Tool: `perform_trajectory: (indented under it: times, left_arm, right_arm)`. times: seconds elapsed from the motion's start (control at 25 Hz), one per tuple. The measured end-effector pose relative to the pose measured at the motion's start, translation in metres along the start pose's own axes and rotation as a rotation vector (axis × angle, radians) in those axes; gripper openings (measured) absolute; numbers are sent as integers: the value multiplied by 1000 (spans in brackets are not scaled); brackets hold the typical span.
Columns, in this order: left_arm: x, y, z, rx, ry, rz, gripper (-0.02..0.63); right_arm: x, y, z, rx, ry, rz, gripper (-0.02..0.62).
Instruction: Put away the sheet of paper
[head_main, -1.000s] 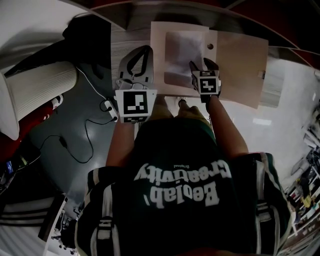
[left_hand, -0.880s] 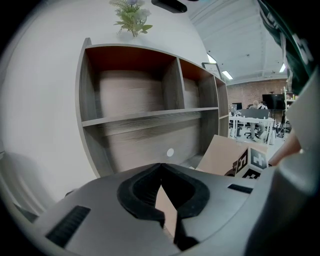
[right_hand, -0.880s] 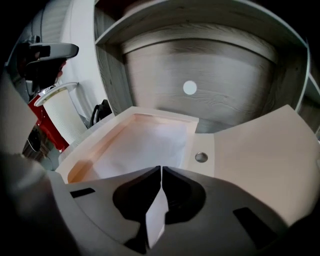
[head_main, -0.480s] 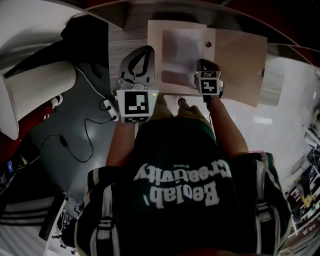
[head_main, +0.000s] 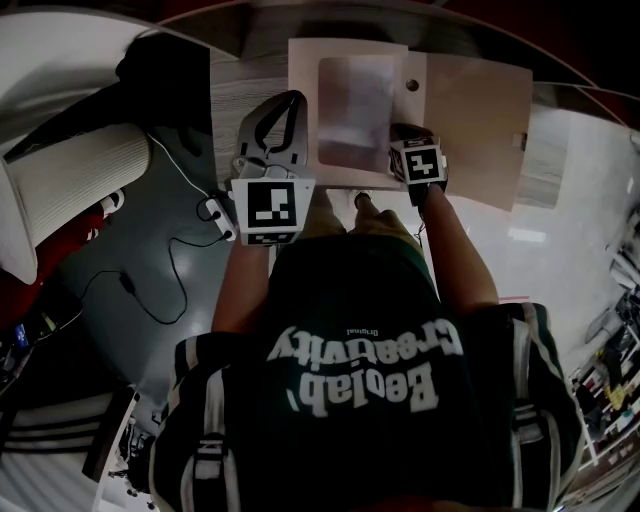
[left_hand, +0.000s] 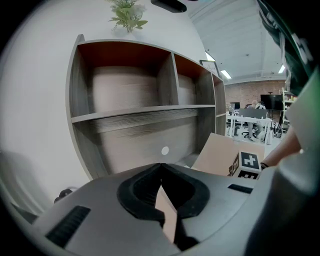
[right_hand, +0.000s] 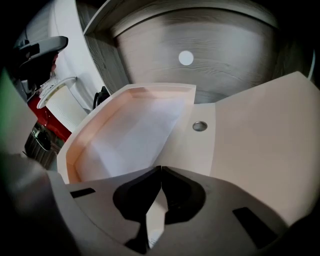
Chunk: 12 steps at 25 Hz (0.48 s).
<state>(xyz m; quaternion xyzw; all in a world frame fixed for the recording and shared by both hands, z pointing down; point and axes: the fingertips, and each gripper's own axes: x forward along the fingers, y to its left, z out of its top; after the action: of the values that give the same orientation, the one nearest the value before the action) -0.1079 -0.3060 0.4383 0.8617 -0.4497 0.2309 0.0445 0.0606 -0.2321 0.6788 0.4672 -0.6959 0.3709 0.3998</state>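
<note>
The right gripper (right_hand: 160, 171) is shut, jaws tip to tip, over the near edge of the folder (right_hand: 250, 150); a pinch cannot be confirmed. The paper (right_hand: 137, 132) is lodged in the folder's left pocket. The left gripper (left_hand: 160, 166) is likewise shut, just left of the folder on the bench (head_main: 232, 95).

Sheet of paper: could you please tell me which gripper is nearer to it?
Right. The right gripper is at the sheet's right edge; the left gripper is beside the folder's left edge.

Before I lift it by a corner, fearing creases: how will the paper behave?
Probably floppy: the sheet of paper is thin and lies flat against the envelope, so it should droop from the right gripper. Likely very light, and smooth enough to slide.
</note>
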Motion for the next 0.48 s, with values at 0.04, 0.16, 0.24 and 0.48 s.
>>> perform_trajectory:
  times: [0.04, 0.16, 0.24, 0.48]
  left_arm:
    - [1, -1, 0, 2, 2, 0, 18]
    - [3, -4, 1, 4, 2, -7, 18]
    - [4, -5, 1, 3, 1, -9, 18]
    - [3, -11, 11, 11, -15, -7, 18]
  right_arm:
    - [0, 2, 0, 9, -4, 12, 35]
    - [2, -2, -4, 10, -17, 1, 35]
    - [-2, -8, 0, -3, -40, -28, 35]
    - [-23, -11, 26, -23, -153, -45, 35]
